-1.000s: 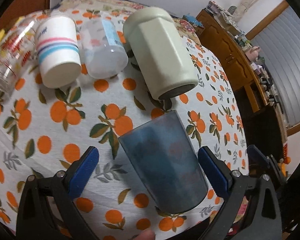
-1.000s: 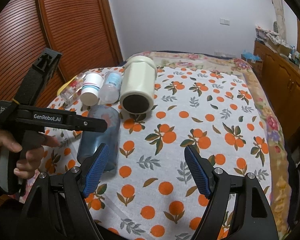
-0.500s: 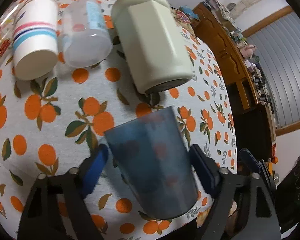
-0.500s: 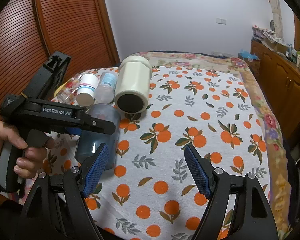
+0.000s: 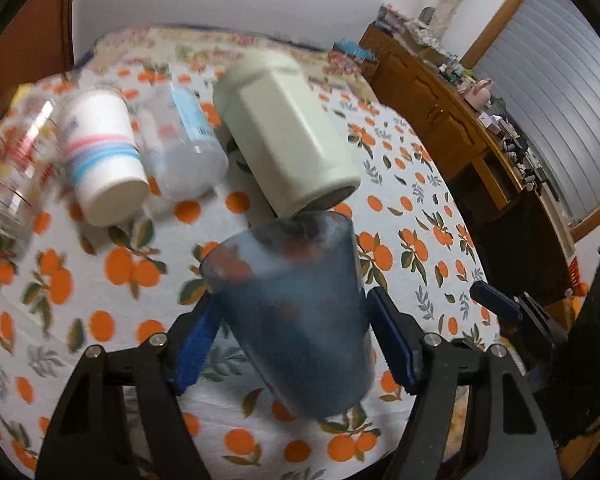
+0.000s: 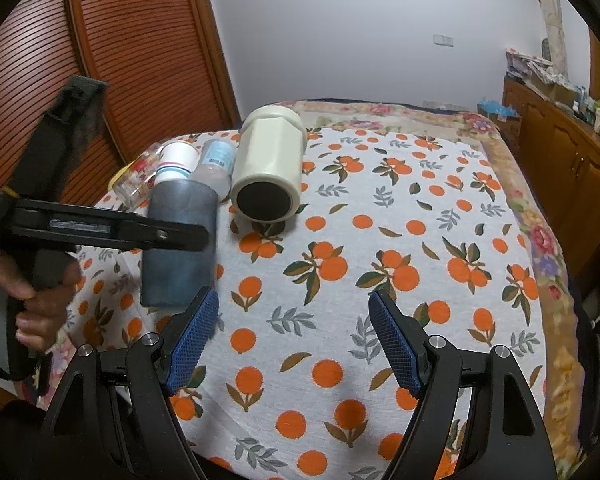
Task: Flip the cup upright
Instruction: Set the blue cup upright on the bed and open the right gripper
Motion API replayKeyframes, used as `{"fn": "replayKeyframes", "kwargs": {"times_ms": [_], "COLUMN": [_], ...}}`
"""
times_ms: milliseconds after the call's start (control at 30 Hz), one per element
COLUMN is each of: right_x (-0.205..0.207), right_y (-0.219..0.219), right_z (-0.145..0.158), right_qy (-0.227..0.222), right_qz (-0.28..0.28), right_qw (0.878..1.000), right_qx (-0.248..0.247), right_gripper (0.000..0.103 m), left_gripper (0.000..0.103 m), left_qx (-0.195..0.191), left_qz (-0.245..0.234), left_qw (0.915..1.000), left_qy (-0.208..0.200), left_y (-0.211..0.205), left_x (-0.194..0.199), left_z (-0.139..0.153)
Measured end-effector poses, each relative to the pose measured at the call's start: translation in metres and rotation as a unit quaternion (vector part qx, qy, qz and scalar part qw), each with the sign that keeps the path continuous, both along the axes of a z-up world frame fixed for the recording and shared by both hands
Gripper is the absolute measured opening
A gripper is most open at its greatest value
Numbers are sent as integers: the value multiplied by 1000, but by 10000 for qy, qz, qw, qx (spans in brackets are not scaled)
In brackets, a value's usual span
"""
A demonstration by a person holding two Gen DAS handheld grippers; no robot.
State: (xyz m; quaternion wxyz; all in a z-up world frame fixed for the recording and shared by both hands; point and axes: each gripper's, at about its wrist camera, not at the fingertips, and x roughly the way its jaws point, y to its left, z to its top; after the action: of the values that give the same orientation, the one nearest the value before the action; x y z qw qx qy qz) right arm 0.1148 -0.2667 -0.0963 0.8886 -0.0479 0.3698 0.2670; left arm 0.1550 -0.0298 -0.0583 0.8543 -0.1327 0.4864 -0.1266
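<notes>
One blue cup (image 5: 300, 312) now clamped in left gripper (image 5: 288, 344) jaws, lifting, tilting (right gripper (image 6: 294, 344) spread, idle).

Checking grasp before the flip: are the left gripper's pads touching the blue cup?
Touching. In the left wrist view both blue pads of the left gripper press the sides of the blue cup, no gap visible; the right wrist view shows it clamped too.

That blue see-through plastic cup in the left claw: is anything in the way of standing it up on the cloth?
Nothing visible. The left gripper clamps the translucent blue plastic cup, with bare orange-print tablecloth beneath. The nearest thing, a cream faceted mug lying on its side, sits just behind. The right gripper hangs open, apart.
</notes>
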Motion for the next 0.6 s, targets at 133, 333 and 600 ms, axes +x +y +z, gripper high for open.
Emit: {"fn": "replayKeyframes", "kwargs": {"times_ms": [133, 333, 600], "right_x": [1, 5, 10], "right_y": [5, 3, -9], "right_z": [-2, -6, -7], "right_qy": [14, 26, 16], "right_qz": [10, -115, -315], "right_qw": [10000, 9999, 9995], "right_qx": [-11, -20, -10], "right_gripper": [80, 79, 80], "left_gripper": [70, 69, 70], "left_qx": [462, 963, 1283], "left_qz": [-115, -186, -307], "left_qw": [9980, 9921, 9885], "left_qy": [-427, -788, -735], "left_y": [0, -6, -22], "left_x": [-11, -17, -15], "left_z": [12, 19, 8]}}
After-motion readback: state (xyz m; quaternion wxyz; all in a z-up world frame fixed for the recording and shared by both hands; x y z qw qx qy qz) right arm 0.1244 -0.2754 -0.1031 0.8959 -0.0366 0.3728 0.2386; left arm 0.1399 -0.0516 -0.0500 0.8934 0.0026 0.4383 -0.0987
